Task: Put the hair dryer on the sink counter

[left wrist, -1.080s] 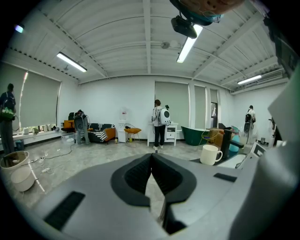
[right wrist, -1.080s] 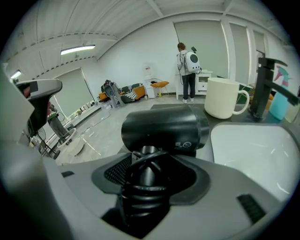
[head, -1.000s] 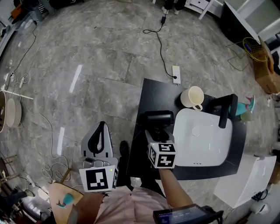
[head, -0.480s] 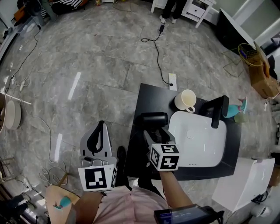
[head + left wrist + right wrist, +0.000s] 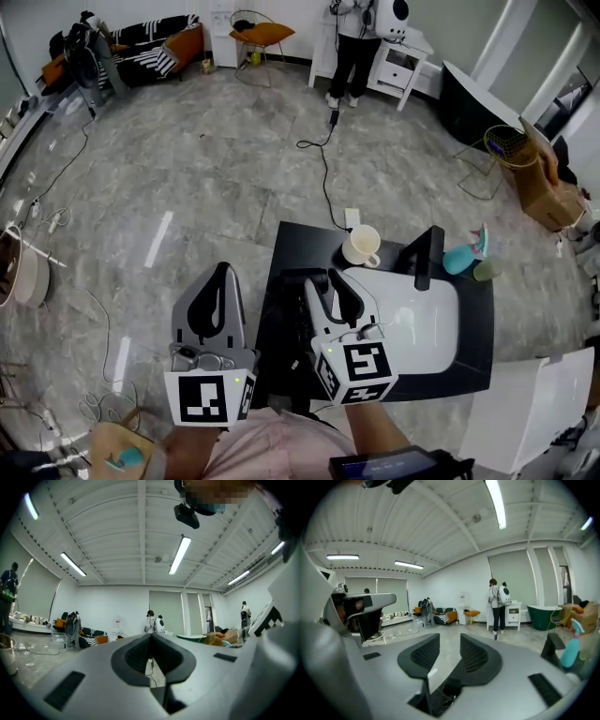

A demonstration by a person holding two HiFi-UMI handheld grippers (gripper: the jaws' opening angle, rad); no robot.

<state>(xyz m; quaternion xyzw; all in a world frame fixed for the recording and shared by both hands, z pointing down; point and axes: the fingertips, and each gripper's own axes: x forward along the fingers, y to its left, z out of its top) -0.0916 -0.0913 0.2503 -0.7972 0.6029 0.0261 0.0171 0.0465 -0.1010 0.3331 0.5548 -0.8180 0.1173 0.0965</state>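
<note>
The black hair dryer lies on the black sink counter, left of the white basin; my right gripper covers part of it. My right gripper hovers above it, tilted up, its jaws apart and closing with nothing between them. In the right gripper view the gripper shows only the room beyond its empty gap. My left gripper hangs over the floor left of the counter, with its tips together and empty. The left gripper view shows its jaws meeting at the tip.
A cream mug stands at the counter's far edge beside a black faucet. A teal bottle and a cup stand to its right. A power strip and cable lie on the floor beyond. A person stands far off.
My right gripper has drawn up and back from the hair dryer, which stays on the counter. The head view has tilted up to show more of the room. My left gripper has hardly moved.
</note>
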